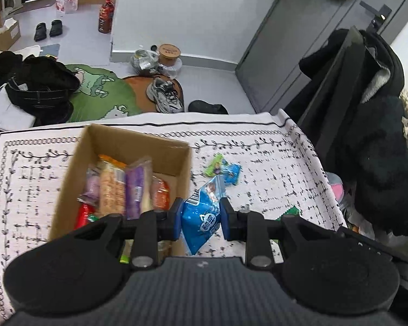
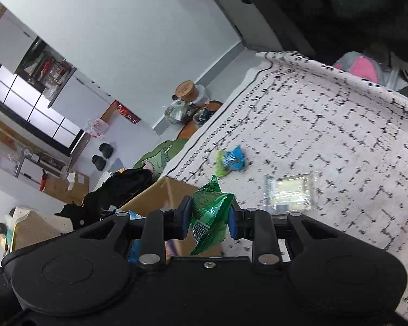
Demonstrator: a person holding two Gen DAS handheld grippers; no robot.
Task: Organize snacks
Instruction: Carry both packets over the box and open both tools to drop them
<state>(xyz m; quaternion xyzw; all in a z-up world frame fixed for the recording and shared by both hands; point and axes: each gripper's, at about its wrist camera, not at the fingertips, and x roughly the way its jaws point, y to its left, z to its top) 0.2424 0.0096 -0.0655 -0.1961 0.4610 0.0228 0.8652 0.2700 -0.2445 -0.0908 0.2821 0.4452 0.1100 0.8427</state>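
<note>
Left gripper (image 1: 200, 216): it's pinching a blue snack packet (image 1: 202, 216) between its pads, hanging just off the right side of the cardboard box (image 1: 133, 146).

Right gripper (image 2: 209, 218): it's clamping a crinkly green snack packet (image 2: 209, 214), hovering right next to the box's (image 2: 160, 193) near corner.

Cardboard box: it's sitting on the patterned tablecloth (image 1: 272, 163), already packed with wrapped snacks (image 1: 122, 187), purple, orange and red ones lying side by side.

Loose stuff by the box: a small green and blue candy pair (image 1: 224, 169) is lying to the box's right on the cloth, well apart from it. A clear flat packet (image 2: 289, 194) is sitting further right, near the right gripper.

In the way: nothing is sitting between either packet and the box opening, as far as I can see.

Beyond the box: sneakers (image 1: 164, 95), a green rug (image 1: 100, 95) and a dark pile of clothes (image 1: 40, 87) are cluttering the floor.
</note>
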